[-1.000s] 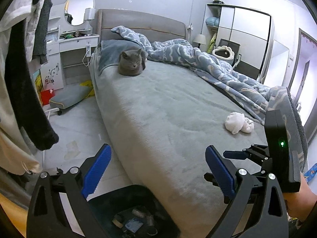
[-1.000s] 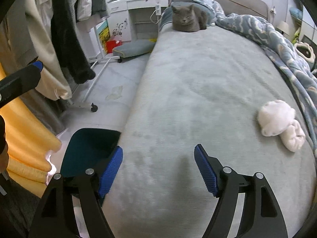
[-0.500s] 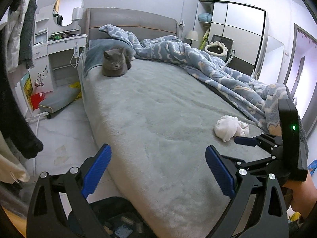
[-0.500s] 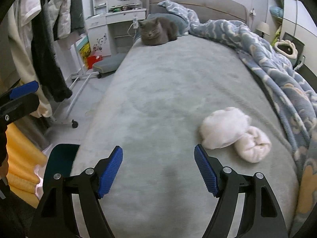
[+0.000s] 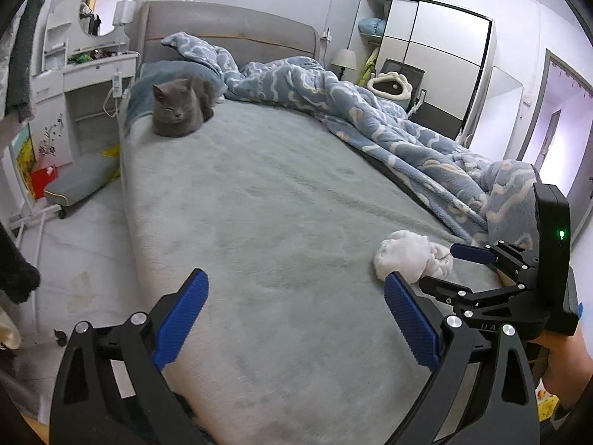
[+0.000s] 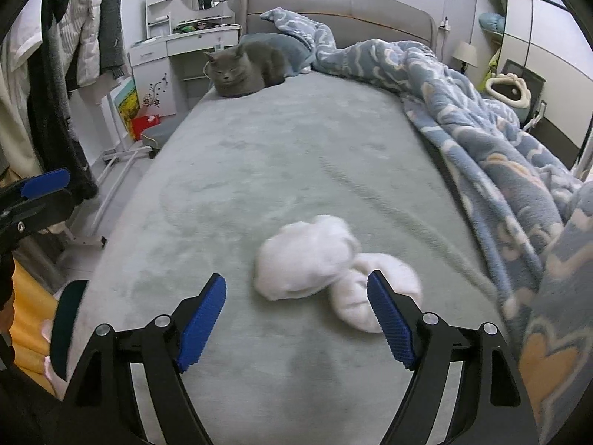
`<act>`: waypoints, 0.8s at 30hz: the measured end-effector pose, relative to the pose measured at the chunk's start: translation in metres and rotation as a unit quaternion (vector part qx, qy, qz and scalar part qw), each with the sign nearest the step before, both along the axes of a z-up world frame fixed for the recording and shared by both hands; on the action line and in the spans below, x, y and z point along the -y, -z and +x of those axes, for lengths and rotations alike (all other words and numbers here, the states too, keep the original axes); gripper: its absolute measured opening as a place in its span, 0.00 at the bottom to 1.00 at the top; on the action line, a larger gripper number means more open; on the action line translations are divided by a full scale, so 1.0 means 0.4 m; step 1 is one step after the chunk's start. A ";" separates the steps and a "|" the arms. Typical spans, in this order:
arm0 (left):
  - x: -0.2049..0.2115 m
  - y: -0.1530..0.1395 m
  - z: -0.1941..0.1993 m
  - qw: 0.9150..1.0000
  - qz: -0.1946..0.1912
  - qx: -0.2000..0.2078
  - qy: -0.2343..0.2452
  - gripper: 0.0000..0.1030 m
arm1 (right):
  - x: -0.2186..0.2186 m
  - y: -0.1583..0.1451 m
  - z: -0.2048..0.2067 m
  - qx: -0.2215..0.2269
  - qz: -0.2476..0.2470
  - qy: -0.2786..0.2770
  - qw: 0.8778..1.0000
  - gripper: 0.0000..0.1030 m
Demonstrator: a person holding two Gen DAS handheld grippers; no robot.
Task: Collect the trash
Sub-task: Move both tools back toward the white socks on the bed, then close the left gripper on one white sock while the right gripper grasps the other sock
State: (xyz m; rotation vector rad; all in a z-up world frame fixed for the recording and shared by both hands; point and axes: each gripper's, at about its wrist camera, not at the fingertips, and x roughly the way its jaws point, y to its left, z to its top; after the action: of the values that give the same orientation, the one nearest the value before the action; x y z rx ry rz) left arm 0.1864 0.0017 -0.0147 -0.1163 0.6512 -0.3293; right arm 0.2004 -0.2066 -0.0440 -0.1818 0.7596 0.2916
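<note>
Right wrist view puts your right hand-held gripper (image 6: 296,319) low in the frame, jaws opening wide with nothing pressed between the pads. The white wad (image 6: 326,267) lies on the bed (image 6: 259,155) at lower centre, just past the tips, its right lobe partly behind the right finger. A cat (image 6: 244,70) sits at the top of the frame, and a blue quilt (image 6: 481,129) is heaped along the right. In the left wrist view your left hand-held gripper (image 5: 292,315) stands wide open and empty over the bed, with the wad at lower right beside your right one.
</note>
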 end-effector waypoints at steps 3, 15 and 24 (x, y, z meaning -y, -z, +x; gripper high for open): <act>0.028 0.012 0.028 1.000 -0.014 -0.011 0.008 0.94 | 0.027 0.005 0.012 0.004 -0.026 0.002 1.000 0.77; 0.145 0.076 0.116 0.995 -0.068 -0.062 0.036 0.94 | 0.115 0.049 0.038 -0.012 -0.070 -0.007 0.997 0.79; 0.239 0.120 0.147 0.992 -0.068 -0.080 0.072 0.94 | 0.135 0.072 0.045 -0.019 -0.072 -0.044 0.996 0.79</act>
State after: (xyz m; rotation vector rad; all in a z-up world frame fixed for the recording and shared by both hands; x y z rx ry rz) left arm 0.2453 -0.0939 -0.0628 -0.2282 0.7971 -0.5076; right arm 0.2186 -0.2606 -0.0730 -0.3468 0.8120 0.3252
